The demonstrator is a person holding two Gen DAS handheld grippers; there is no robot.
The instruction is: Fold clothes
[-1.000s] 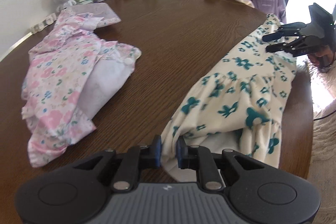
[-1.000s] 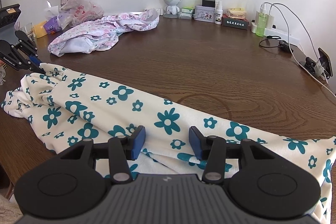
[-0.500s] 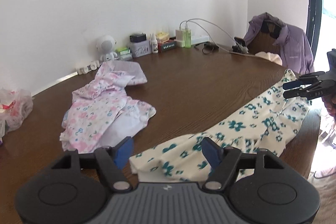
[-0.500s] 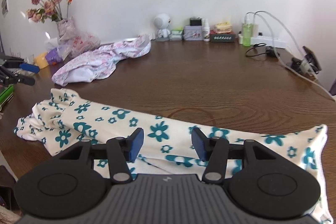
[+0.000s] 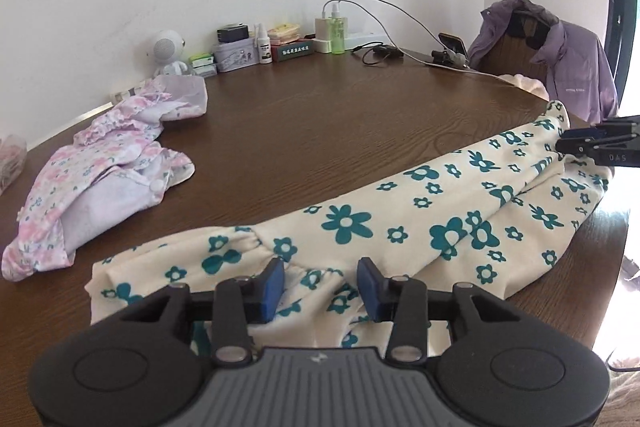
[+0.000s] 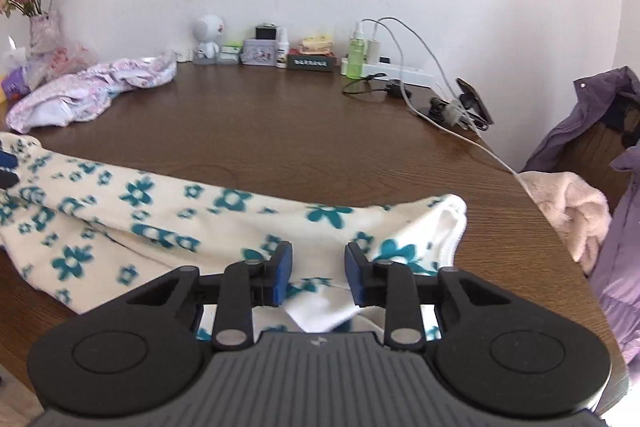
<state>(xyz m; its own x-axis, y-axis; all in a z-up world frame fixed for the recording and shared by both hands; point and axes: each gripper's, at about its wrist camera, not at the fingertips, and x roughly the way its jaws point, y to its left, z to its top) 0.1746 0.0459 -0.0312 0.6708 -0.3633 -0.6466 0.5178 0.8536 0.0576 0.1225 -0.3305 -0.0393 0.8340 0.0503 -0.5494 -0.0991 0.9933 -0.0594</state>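
Left gripper: blue pads apart, jaws just been closing, gathered waistband cloth of the cream garment with teal flowers lying between them; neither pad is seen pressing on it, so no grip is established. Right gripper: jaws likewise just been closing, pads apart, a white inner fold of the same garment between them, not clamped as far as can be seen.

The garment lies stretched lengthwise along the near edge of the brown wooden table, one end at each gripper. In the left wrist view the right gripper's fingertips sit at the garment's far end (contact cannot be confirmed).

A second piece, the pink floral garment, lies crumpled and well apart, towards the wall. Along the wall: a white toy figure, a small tin, a green bottle and a power strip with cables. A purple jacket hangs over a chair at the table's end.
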